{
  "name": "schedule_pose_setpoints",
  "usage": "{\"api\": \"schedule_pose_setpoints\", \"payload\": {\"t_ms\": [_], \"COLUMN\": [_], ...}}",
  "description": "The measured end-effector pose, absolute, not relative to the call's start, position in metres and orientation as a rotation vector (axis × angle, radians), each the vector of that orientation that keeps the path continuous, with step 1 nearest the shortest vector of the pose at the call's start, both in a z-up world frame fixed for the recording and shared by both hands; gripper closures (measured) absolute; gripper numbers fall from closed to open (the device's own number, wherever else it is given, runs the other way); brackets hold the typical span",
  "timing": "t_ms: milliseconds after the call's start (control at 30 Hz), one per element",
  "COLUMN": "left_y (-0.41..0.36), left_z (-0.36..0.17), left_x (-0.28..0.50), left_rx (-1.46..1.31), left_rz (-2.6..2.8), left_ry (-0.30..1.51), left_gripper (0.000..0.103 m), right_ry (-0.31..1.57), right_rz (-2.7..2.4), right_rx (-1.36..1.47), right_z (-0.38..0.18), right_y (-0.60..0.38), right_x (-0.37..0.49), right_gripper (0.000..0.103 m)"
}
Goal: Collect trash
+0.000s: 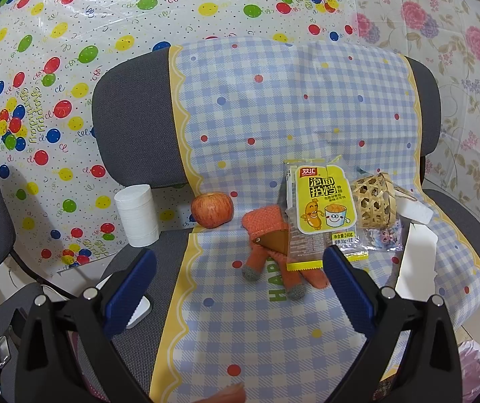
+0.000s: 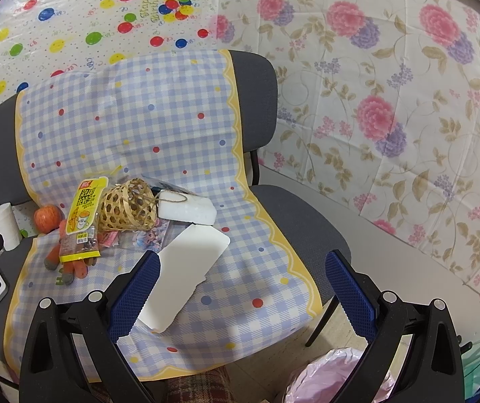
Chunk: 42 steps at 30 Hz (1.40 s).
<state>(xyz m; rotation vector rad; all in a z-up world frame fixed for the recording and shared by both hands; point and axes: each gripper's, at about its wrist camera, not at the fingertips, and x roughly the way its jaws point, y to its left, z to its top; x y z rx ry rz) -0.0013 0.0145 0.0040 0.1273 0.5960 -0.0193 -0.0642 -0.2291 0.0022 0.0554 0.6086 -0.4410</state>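
The yellow snack packet (image 1: 322,213) carried a red 双汇 logo, large characters 泡面拍档, and 240g low on its label. At ten o'clock, the balloon sheet (image 1: 38,77) read "Happy Birthday". Green letters "HAP" stood on the checked cloth (image 1: 273,288), beneath the packet.

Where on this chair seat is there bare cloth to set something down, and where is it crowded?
Free: the front of the checked cloth, ahead of the orange knitted toy, and its right edge beyond the white foam sheet. Crowded: the back, from apple past sausage packet and bamboo basket to foam block.
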Motion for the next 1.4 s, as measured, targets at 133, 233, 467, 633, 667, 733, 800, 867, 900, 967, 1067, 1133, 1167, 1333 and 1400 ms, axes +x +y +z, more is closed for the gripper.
{"api": "schedule_pose_setpoints", "payload": {"t_ms": [133,233,467,633,667,733,800,867,900,967,1067,1133,1167,1333,1400], "left_y": [0.016,0.016,0.006,-0.009,-0.014,-0.024,-0.034,-0.048,-0.054,-0.065,-0.083,-0.093,-0.099,-0.115,-0.120], "left_z": [0.003,-0.001,-0.018,-0.033,-0.036,-0.041,-0.045,-0.050,-0.051,-0.051,-0.054,-0.058,-0.061,-0.077,-0.084], "left_x": [0.000,0.001,0.017,0.033,0.036,0.044,0.051,0.059,0.062,0.065,0.075,0.083,0.089,0.111,0.118], "left_rx": [0.130,0.134,0.174,0.179,0.179,0.180,0.201,0.220,0.226,0.228,0.237,0.252,0.261,0.324,0.348], "left_rz": [-0.023,-0.031,-0.074,-0.137,-0.150,-0.173,-0.188,-0.222,-0.232,-0.256,-0.269,-0.255,-0.247,-0.184,-0.167], "left_ry": [0.601,0.607,0.647,0.660,0.658,0.661,0.684,0.713,0.717,0.704,0.689,0.685,0.681,0.714,0.725], "left_gripper": [0.007,0.007,0.007,0.007,0.007,0.007,0.007,0.007,0.007,0.007,0.007,0.007,0.007,0.007,0.009], "right_ry": [0.606,0.585,0.544,0.507,0.507,0.520,0.528,0.536,0.541,0.549,0.564,0.572,0.576,0.605,0.616], "right_rz": [-0.444,-0.433,-0.414,-0.331,-0.327,-0.331,-0.339,-0.349,-0.355,-0.373,-0.390,-0.399,-0.405,-0.420,-0.419], "right_rx": [0.050,0.034,0.017,0.100,0.107,0.097,0.088,0.093,0.085,0.075,0.074,0.074,0.074,0.074,0.080], "right_z": [-0.001,-0.006,-0.017,-0.025,-0.027,-0.031,-0.035,-0.038,-0.040,-0.043,-0.048,-0.052,-0.054,-0.066,-0.071], "right_y": [-0.235,-0.236,-0.234,-0.244,-0.244,-0.244,-0.244,-0.247,-0.248,-0.252,-0.260,-0.265,-0.268,-0.280,-0.283], "right_x": [-0.063,-0.059,-0.034,-0.015,-0.012,-0.004,0.001,0.006,0.008,0.011,0.015,0.018,0.020,0.027,0.030], "right_gripper": [0.006,0.006,0.006,0.006,0.006,0.006,0.006,0.006,0.006,0.006,0.006,0.006,0.006,0.006,0.006]}}
